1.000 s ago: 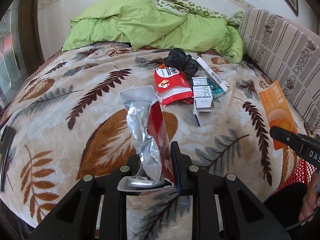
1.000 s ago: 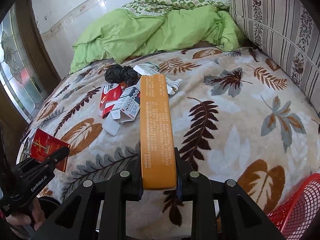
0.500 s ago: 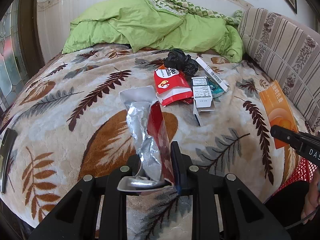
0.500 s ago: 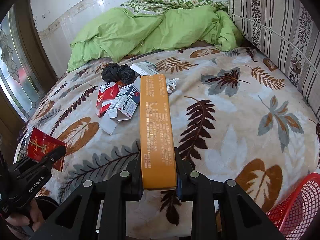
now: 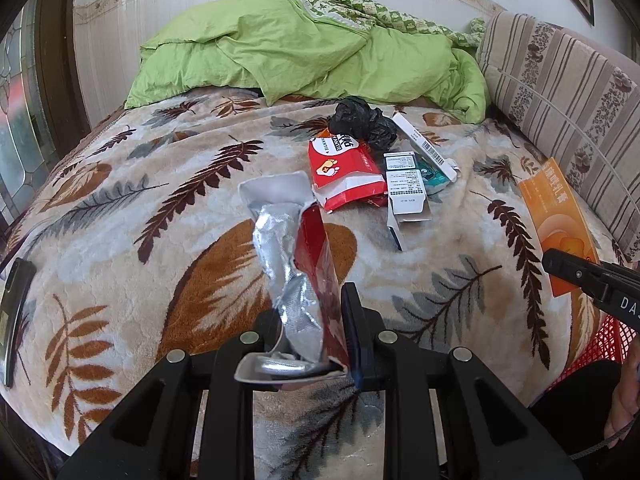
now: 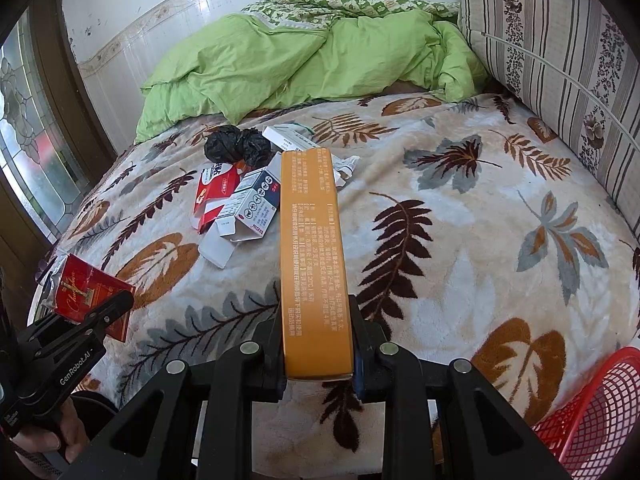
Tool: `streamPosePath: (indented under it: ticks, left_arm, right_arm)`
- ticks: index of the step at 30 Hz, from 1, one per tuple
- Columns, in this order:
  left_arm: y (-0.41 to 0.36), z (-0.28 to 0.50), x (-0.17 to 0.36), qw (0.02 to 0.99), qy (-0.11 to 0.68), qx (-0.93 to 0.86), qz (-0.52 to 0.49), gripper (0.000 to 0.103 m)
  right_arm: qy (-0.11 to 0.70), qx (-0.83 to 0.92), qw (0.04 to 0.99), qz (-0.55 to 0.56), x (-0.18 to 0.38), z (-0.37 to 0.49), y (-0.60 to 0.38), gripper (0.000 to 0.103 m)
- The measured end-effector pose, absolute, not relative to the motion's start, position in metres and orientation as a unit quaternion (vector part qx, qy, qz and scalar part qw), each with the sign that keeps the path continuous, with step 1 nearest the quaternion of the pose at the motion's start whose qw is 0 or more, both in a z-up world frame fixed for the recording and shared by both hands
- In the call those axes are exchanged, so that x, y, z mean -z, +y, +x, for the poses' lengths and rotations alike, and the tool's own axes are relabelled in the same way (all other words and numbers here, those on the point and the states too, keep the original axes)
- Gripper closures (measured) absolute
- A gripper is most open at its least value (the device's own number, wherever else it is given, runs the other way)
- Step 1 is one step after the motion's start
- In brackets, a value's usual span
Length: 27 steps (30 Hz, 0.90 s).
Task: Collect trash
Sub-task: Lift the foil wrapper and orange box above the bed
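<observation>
My left gripper [image 5: 314, 332] is shut on a torn red and silver foil wrapper [image 5: 298, 268], which sticks up over the bed; the same wrapper [image 6: 86, 292] shows at the far left of the right wrist view. My right gripper [image 6: 316, 340] is shut on a long orange box [image 6: 312, 256], also seen at the right of the left wrist view [image 5: 560, 220]. On the leaf-patterned blanket [image 5: 160, 220] lie a red packet [image 5: 344, 168], a white medicine box [image 5: 406, 192], a crumpled black bag [image 5: 362, 122] and a long white box [image 5: 424, 146].
A red mesh basket [image 6: 592, 412] stands at the bed's near right corner. A green duvet [image 5: 300, 56] is heaped at the far end. A striped cushion [image 6: 560, 52] lines the right side. A dark phone [image 5: 14, 312] lies at the blanket's left edge.
</observation>
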<state>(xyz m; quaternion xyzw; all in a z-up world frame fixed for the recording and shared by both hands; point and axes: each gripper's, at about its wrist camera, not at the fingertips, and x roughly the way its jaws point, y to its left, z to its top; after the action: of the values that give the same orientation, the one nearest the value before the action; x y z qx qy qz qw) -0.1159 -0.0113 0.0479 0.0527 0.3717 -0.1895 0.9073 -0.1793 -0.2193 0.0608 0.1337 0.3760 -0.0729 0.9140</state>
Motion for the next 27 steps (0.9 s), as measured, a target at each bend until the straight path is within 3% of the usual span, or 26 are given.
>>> streamPosePath:
  ticks: [16, 27]
  left_arm:
    - [-0.011, -0.117, -0.05, 0.903, 0.372, 0.21, 0.051, 0.081]
    - [-0.042, -0.146, -0.076, 0.88, 0.37, 0.294, 0.057, 0.081]
  right_arm:
    - [0.368, 0.078, 0.916, 0.137, -0.063, -0.183, -0.222, 0.078]
    - [0.357, 0.079, 0.913, 0.179, -0.08, -0.239, -0.238, 0.078]
